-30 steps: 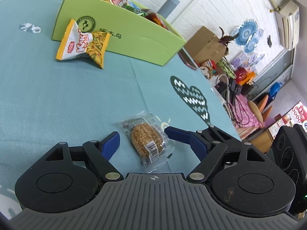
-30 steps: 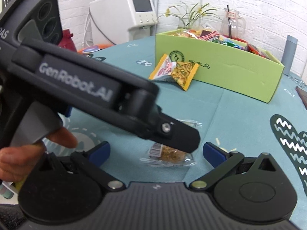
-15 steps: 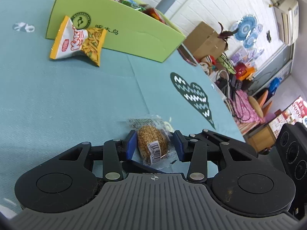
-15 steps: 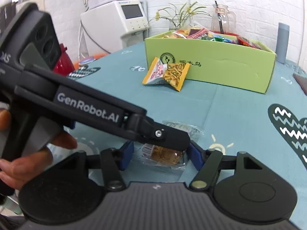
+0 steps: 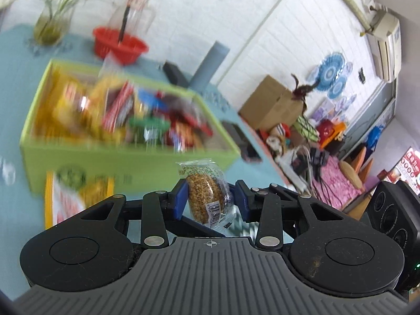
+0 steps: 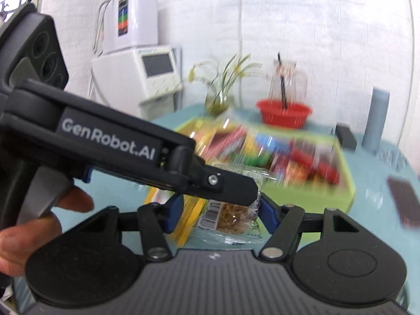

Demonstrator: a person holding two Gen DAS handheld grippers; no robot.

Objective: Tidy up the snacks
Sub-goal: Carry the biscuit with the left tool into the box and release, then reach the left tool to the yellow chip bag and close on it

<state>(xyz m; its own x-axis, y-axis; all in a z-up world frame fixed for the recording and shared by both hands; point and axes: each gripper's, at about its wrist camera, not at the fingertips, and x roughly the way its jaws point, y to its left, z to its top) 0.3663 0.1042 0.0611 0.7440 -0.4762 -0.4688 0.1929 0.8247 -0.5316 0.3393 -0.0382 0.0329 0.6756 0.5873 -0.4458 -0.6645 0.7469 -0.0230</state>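
Observation:
My left gripper (image 5: pixel 210 203) is shut on a clear-wrapped brown granola snack (image 5: pixel 206 200) and holds it in the air in front of the green snack box (image 5: pixel 126 157), which is full of packets. In the right wrist view the same snack (image 6: pixel 231 216) sits between the right gripper's (image 6: pixel 220 211) blue pads, which are closed in on its two ends; the left gripper's body crosses in front. An orange chips bag (image 5: pixel 71 199) lies on the teal table against the box front.
Behind the box stand a red basket (image 5: pixel 119 47), a glass vase with flowers (image 5: pixel 52 23), a grey cylinder (image 5: pixel 210 65) and a dark block (image 5: pixel 174 74). A dark flat object (image 6: pixel 403 199) lies on the table at right. Both views are motion-blurred.
The snack was lifted off the table and carried up towards the green box. Both grippers closed from open onto the snack over the last second.

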